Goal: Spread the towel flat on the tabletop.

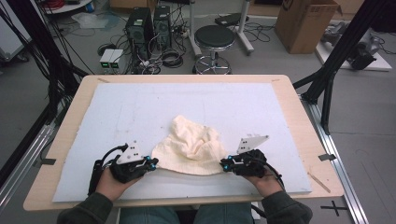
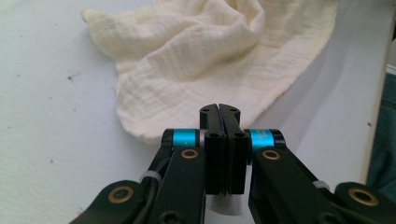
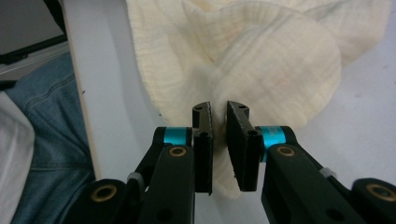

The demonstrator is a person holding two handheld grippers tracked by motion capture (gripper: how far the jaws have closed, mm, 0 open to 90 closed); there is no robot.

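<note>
A crumpled cream cloth (image 1: 191,147) lies on the white foam board (image 1: 140,107), near its front edge. My left gripper (image 1: 153,163) sits at the cloth's left front corner. In the left gripper view its jaws (image 2: 219,108) are pressed shut, tips over the cloth's (image 2: 187,56) hem, with no fabric visibly between them. My right gripper (image 1: 225,164) is at the cloth's right front corner. In the right gripper view it (image 3: 218,106) stands open by a narrow gap, and the cloth's (image 3: 261,60) edge shows through that gap.
The board rests on a wooden table (image 1: 299,116). The person's jeans (image 3: 42,140) show past the table's near edge. Beyond the table stand a black stool (image 1: 214,37), computer towers (image 1: 140,25) and a cardboard box (image 1: 303,23). Black frame posts (image 1: 334,65) flank the table.
</note>
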